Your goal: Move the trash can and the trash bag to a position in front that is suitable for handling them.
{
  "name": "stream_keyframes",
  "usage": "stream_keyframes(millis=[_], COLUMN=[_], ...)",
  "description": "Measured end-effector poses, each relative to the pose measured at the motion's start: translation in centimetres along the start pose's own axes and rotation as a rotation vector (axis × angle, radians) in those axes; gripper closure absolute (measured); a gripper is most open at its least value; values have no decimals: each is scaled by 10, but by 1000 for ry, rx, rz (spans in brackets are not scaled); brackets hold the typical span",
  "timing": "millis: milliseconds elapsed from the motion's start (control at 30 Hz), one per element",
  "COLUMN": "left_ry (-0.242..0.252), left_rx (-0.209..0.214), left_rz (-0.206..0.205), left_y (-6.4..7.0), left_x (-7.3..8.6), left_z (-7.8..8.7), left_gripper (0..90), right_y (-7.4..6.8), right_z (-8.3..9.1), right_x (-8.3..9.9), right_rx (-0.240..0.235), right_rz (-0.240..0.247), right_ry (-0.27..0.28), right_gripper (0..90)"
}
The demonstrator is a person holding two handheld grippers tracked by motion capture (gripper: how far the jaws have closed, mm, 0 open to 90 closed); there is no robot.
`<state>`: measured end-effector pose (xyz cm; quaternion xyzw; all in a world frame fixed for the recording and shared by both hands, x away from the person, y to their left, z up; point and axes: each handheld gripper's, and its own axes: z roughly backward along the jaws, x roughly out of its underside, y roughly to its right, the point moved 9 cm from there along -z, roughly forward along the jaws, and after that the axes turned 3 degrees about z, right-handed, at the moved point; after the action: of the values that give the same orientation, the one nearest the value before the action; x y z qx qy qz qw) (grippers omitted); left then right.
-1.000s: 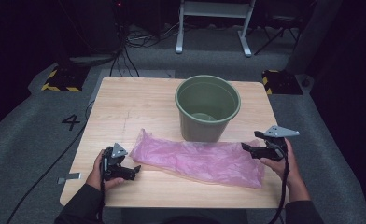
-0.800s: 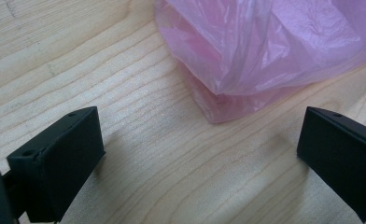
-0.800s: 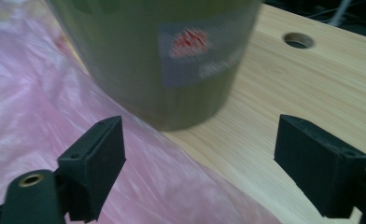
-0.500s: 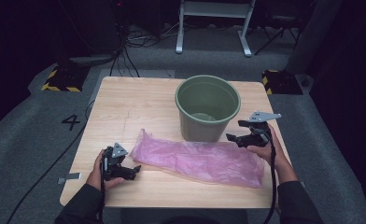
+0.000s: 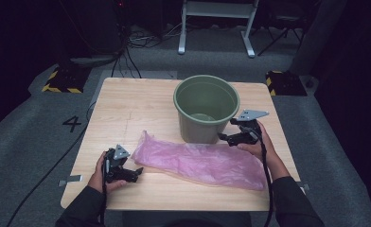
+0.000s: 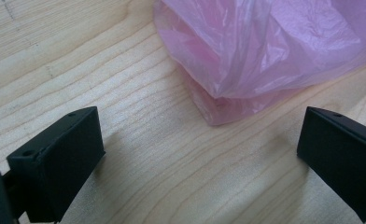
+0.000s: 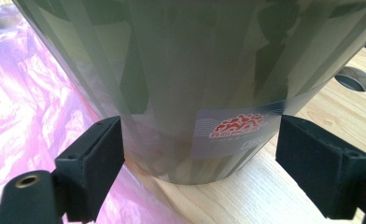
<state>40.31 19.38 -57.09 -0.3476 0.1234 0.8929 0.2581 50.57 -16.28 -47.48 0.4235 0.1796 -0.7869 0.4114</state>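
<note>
Partly, the green bucket [image 7: 195, 84] hides the pink bag [image 7: 27, 116] behind it

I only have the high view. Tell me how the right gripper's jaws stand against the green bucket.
Observer: The right gripper is open, one jaw on each side of the green bucket's base, gaps showing on both sides.
Operator: Describe that side of the bucket.
Observer: It carries a pale label with a red logo, low on the wall between the jaws.
Operator: Now the left gripper.
Observer: The left gripper is open too, bare wooden table between its jaws; the nearest corner of the pink plastic bag lies just ahead, untouched.
</note>
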Motion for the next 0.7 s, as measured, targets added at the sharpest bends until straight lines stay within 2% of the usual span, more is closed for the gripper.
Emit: stream_keyframes(millis=[100, 200, 467, 633, 700], left_ry=[-1, -2, -2, 2, 2], left_rx=[-1, 1, 1, -1, -3], left_rz=[3, -1, -1, -2, 2], left_y=[0, 0, 0, 0, 2], left_x=[0, 0, 0, 0, -1], left_z=[0, 0, 0, 0, -1], left_gripper=[3, 3, 3, 3, 4], right_y=[-1, -6, -16, -19, -29], right_z=[-4, -14, -34, -32, -18], right_x=[-3, -11, -23, -23, -18], right_rx=[1, -19, -19, -11, -10], right_rz=[0, 2, 21, 21, 61], right_ry=[3, 6, -7, -24, -35], right_gripper=[154, 172, 184, 222, 225])
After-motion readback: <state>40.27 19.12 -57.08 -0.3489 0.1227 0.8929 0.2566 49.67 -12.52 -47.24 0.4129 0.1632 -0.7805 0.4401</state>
